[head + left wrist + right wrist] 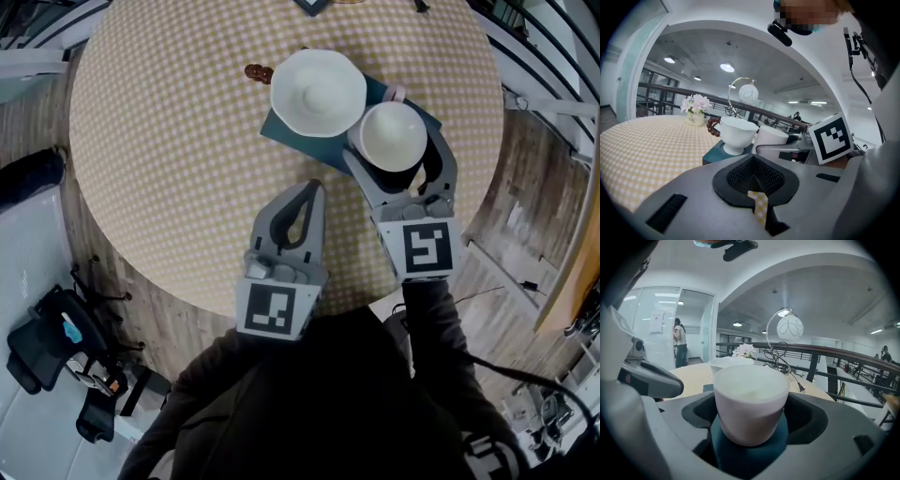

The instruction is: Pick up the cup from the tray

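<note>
White cup [751, 399] stands untouched between the spread jaws of the right claw [390, 141], ready for gripping; left claw [314, 187] closed, idle.

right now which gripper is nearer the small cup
Right. The right gripper has its fingers open on either side of the small cup on the tray. The left gripper is shut, short of the tray, left of the cup.
</note>
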`<state>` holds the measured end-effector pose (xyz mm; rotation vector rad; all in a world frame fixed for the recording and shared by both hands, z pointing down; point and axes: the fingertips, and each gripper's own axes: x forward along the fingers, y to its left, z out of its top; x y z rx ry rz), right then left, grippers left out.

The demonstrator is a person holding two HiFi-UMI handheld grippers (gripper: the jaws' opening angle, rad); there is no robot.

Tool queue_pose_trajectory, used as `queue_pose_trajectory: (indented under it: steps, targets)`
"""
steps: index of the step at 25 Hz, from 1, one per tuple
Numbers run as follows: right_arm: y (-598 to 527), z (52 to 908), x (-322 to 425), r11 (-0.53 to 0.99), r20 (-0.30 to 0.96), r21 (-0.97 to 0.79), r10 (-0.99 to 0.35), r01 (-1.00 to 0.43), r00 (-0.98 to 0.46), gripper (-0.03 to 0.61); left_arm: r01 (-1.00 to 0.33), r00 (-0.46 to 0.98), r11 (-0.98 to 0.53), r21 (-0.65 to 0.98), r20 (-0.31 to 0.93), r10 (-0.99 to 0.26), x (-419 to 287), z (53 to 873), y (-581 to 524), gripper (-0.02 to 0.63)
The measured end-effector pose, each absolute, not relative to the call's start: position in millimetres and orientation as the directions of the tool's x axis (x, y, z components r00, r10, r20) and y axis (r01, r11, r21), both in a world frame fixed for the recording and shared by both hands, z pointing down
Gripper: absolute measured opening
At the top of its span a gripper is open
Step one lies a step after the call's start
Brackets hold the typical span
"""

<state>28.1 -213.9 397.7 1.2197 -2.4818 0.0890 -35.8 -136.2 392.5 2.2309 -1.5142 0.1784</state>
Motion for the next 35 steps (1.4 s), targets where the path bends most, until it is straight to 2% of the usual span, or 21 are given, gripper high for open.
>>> queue_pose_trajectory:
  steps: [13, 26, 35]
  targets:
    - [-213, 371, 45, 0.566, 0.296, 0.096, -0.802, -0.819, -0.519, 0.377, -0.912, 0.392, -0.319, 0.258, 0.321, -0.862, -31, 376, -133, 0.003]
    - [-184, 357, 119, 0.440, 0.291, 0.116, -0.872, -0.890, -0.393, 0.377, -0.855, 0.515, -0.457, 0.247, 0.284, -0.809, 28, 358, -115, 0.003]
    - [-168, 373, 158, 0.360, 0.305, 0.099, -0.898, -0.928, -0.317, 0.377, -0.814, 0.581, -0.524, 0.253, 0.303, -0.756, 60, 366, -109, 0.003]
